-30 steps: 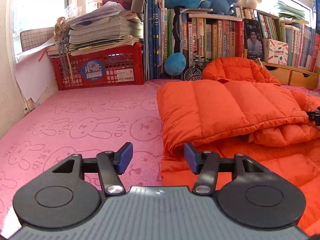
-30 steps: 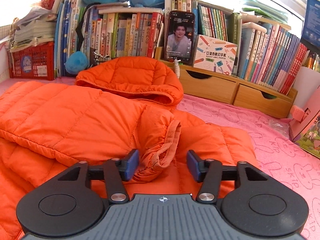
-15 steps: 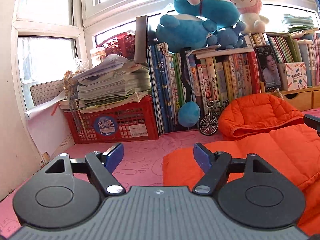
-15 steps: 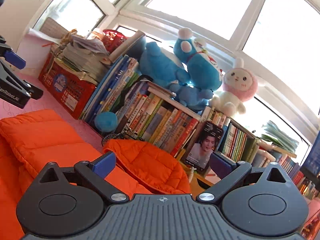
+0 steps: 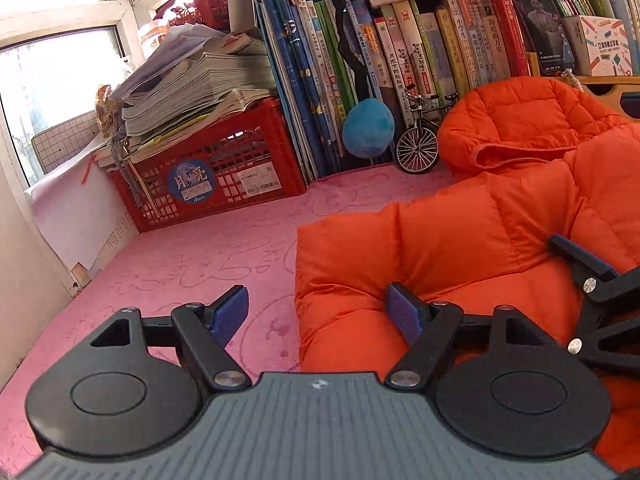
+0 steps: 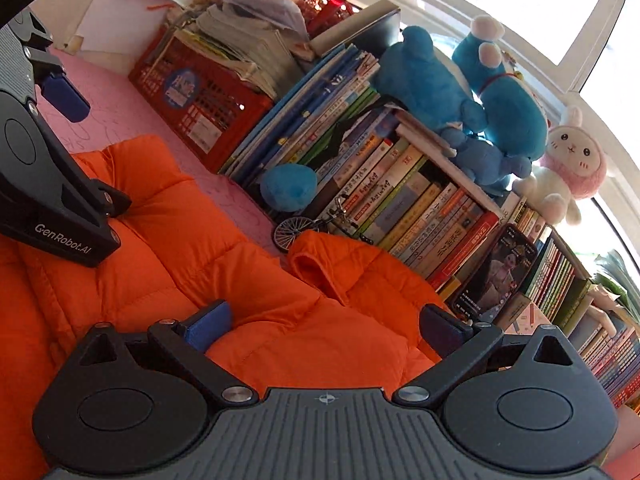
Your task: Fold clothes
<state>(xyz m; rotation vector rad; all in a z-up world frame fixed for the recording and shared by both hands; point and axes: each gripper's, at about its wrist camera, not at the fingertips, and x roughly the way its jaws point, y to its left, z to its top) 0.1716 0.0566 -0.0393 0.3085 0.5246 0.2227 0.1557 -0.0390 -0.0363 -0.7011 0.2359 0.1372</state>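
An orange puffer jacket lies folded on the pink rabbit-print cover, its hood towards the books. My left gripper is open over the jacket's left edge, one pad above the cover and the other resting on the orange fabric. In the right wrist view the jacket fills the lower left, and my right gripper is open just above it with nothing between its pads. The left gripper's body shows at the left of that view.
A red crate stacked with papers stands at the back left. A row of books, a small model bicycle, a blue plush ball and a phone line the back. Plush toys sit on the books.
Both grippers have come back down from a raised, upward-looking pose to hover over the jacket. The two now sit close together, each visible in the other's view. Both stayed open.
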